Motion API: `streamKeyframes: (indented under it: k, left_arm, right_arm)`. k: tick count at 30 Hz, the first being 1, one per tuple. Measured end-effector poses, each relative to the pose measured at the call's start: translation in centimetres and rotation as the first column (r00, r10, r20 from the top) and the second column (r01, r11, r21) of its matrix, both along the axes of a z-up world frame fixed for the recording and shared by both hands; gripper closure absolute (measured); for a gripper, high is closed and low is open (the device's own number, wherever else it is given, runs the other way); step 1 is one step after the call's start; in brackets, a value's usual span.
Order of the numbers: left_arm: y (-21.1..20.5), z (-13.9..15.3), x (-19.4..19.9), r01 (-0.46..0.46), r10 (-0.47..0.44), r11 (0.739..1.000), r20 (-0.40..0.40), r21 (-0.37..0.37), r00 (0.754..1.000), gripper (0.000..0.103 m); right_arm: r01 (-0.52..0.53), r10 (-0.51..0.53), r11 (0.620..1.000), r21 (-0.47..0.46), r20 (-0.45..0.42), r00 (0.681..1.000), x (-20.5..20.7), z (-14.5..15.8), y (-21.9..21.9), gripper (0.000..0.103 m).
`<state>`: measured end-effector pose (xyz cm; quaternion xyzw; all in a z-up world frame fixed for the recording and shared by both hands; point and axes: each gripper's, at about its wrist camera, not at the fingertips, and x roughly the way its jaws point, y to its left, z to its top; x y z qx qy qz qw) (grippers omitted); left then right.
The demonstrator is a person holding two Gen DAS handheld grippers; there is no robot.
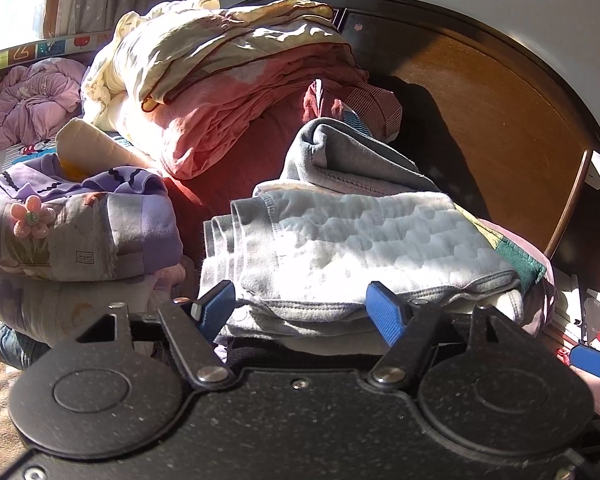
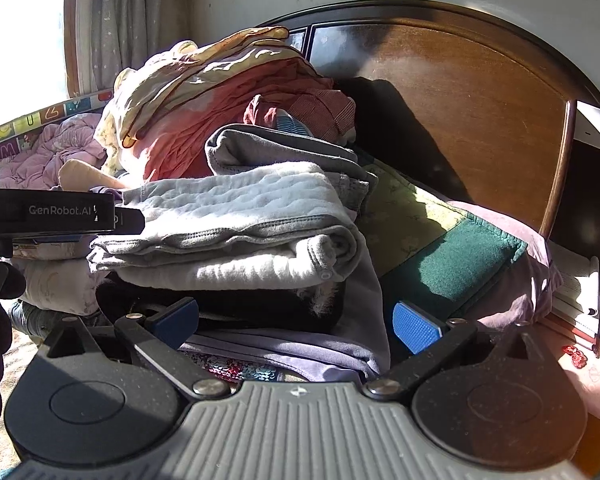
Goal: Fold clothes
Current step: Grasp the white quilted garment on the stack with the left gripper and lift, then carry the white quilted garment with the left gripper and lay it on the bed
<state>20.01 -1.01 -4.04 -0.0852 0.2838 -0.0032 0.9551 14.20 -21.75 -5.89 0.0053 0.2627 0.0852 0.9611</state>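
The folded pale grey quilted cotton garment [image 1: 340, 240] looks soft and light (it will sag). Take its hem at six o'clock. Both the left gripper [image 1: 300, 312] and right gripper [image 2: 296, 320] stand spread, pinching nothing.

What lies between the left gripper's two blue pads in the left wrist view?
The near edge of the folded grey garment lies between the left gripper's pads; whether they press it is unclear.

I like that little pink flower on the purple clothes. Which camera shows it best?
The left wrist view: the pink flower sits in plain sight on the folded purple garment. In the right wrist view it is hidden.
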Motion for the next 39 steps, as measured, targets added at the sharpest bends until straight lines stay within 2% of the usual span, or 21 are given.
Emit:
streamKeyframes:
  k: [1,3,4,5,7,13,17,23,27,30,36,39]
  left_arm:
    - [-0.2,-0.2,0.2,0.001,-0.001,1.0,-0.009,0.004,1.0,0.043]
    - [-0.7,-0.3,0.2,0.013,-0.013,1.0,-0.009,0.027,1.0,0.063]
    - [-0.9,-0.1,0.1,0.019,-0.019,0.999,-0.011,0.043,1.0,0.082]
    - [-1.1,0.1,-0.4,0.031,-0.031,0.998,0.004,0.055,0.999,0.09]
    - [-1.5,0.7,-1.3,0.054,-0.057,0.995,0.033,0.079,0.998,0.096]
    - [-0.8,3.3,-5.9,0.097,-0.107,0.991,0.123,0.091,0.987,0.098]
    - [0.9,5.3,-9.8,0.093,-0.112,0.989,0.174,0.112,0.978,0.098]
    - [5.8,7.5,-16.0,0.007,-0.046,0.984,0.22,0.177,0.974,0.098]
    - [11.1,8.8,-20.2,-0.112,0.063,0.972,0.234,0.205,0.97,0.098]
    - [15.1,9.8,-23.4,-0.202,0.145,0.954,0.247,0.22,0.958,0.099]
    - [21.9,10.9,-30.5,-0.359,0.293,0.895,0.256,0.266,0.921,0.099]
    - [24.6,9.6,-33.8,-0.415,0.356,0.861,0.235,0.292,0.904,0.099]
  right_arm:
    - [0.0,0.0,1.0,0.0,-0.002,1.0,0.0,0.0,0.0,0.001]
    - [-0.001,0.001,1.0,0.002,-0.006,1.0,-0.1,0.0,-0.1,0.001]
    - [-0.001,0.001,1.0,0.0,-0.006,1.0,-0.2,0.0,-0.1,0.001]
    - [0.001,-0.001,1.0,-0.002,-0.005,1.0,-0.3,0.0,-0.2,0.001]
    - [0.002,-0.002,1.0,-0.003,-0.008,1.0,-0.5,-0.1,-0.3,0.001]
    - [-0.004,0.004,1.0,-0.006,-0.01,1.0,-1.8,0.0,-0.5,0.001]
    - [-0.026,0.027,0.999,0.026,-0.012,1.0,-3.4,0.2,-0.3,0.001]
    - [-0.099,0.1,0.991,0.088,-0.009,0.995,-6.3,0.5,1.1,0.0]
    - [-0.196,0.196,0.973,0.119,0.011,0.981,-8.9,1.3,3.7,0.0]
    - [-0.274,0.273,0.954,0.123,0.025,0.962,-10.9,1.9,6.5,0.0]
    - [-0.409,0.409,0.902,0.141,0.031,0.912,-14.4,2.7,12.8,0.0]
    - [-0.469,0.472,0.868,0.165,0.026,0.881,-16.0,2.6,15.9,0.0]
